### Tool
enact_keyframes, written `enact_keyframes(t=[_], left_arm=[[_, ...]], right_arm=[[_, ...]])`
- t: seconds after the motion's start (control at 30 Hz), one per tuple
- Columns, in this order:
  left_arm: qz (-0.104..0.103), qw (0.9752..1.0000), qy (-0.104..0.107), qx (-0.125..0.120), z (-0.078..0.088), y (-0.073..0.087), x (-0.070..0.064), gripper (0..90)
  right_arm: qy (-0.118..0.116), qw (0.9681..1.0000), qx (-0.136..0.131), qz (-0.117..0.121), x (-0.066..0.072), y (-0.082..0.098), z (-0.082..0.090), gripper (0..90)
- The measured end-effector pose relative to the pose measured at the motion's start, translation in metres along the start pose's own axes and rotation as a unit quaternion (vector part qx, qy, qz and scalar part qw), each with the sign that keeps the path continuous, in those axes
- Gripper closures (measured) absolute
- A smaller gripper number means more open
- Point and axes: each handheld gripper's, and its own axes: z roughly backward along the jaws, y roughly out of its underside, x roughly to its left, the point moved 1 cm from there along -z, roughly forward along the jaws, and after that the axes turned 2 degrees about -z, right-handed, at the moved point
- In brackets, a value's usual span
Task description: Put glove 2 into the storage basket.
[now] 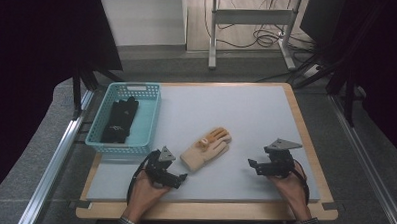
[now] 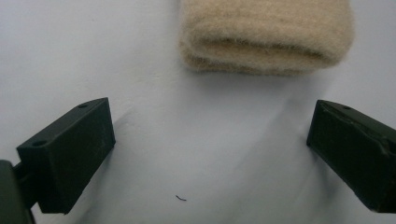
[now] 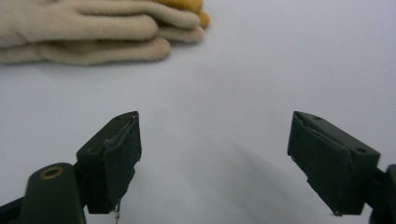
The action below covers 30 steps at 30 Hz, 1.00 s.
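A cream and yellow glove lies flat near the middle of the grey mat, its cuff toward the front left. My left gripper rests on the mat just in front of that cuff, jaws wide apart with nothing between them. My right gripper sits on the mat to the right of the glove, also open and empty; the glove's fingers lie off to its upper left. A black glove lies inside the teal basket at the left.
The mat lies on a wooden tabletop with a narrow wood border. Beyond the far edge stand a metal frame and loose cables on the floor. Dark curtains flank both sides.
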Motion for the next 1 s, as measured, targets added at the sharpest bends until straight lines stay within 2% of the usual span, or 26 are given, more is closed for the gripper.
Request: enact_keyframes(t=[0.17, 0.37, 0.5, 1.0], left_arm=[[0.0, 1.0, 0.0, 0.0, 0.0, 0.0, 0.0, 1.0], [0.0, 1.0, 0.0, 0.0, 0.0, 0.0, 0.0, 1.0], [0.001, 1.0, 0.001, 0.0, 0.0, 0.0, 0.0, 1.0], [-0.007, 1.0, 0.004, 0.002, 0.001, -0.002, 0.001, 1.9]], right_arm=[[0.015, 0.9997, 0.017, -0.004, -0.006, 0.009, -0.001, 11.4], [0.035, 0.9984, 0.043, -0.001, -0.007, 0.018, -0.009, 4.0], [0.039, 0.9982, 0.044, -0.01, -0.008, 0.018, -0.009, 2.3], [0.042, 0.9981, 0.043, -0.008, -0.008, 0.019, -0.009, 2.2]])
